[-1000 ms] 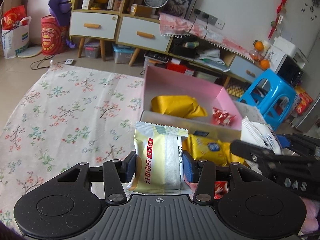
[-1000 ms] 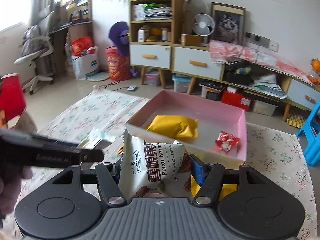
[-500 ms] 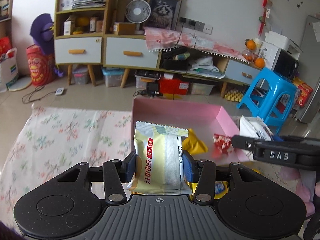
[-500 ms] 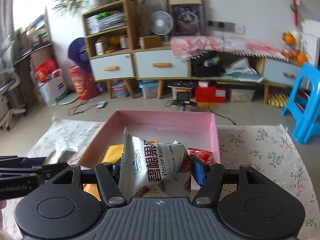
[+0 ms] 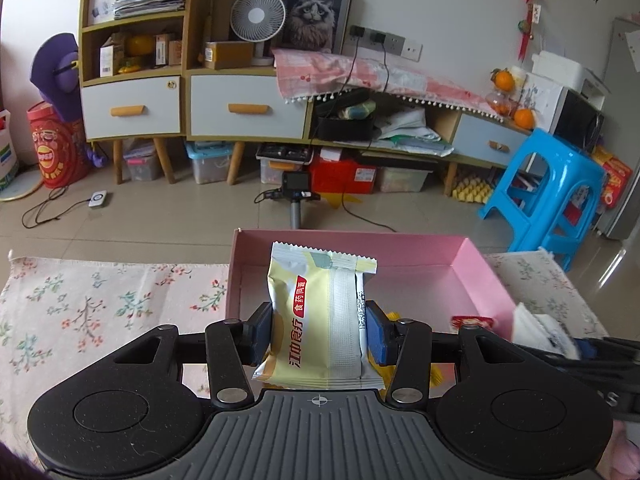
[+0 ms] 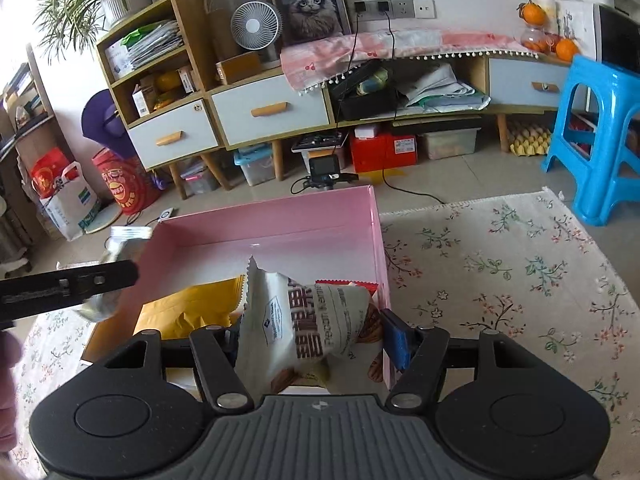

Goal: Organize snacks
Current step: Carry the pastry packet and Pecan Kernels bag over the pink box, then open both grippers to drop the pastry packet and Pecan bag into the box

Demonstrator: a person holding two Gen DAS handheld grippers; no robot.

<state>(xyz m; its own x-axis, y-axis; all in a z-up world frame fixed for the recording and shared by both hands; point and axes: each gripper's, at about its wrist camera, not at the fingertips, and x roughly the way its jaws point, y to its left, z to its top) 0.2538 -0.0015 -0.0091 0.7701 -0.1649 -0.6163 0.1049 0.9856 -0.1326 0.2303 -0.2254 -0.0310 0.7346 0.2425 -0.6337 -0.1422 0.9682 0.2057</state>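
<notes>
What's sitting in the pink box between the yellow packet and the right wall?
A red wrapped snack, partly hidden behind the pecan bag held in the right tongs; right wrist view.

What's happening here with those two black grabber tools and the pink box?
A person is tidying snacks into a pink box on a floral cloth. The left gripper has its jaws clamped on a yellow snack packet; the right gripper grips a white pecan kernel bag. Both hover over the box's near edge. A yellow packet and a red one already lie inside.
</notes>
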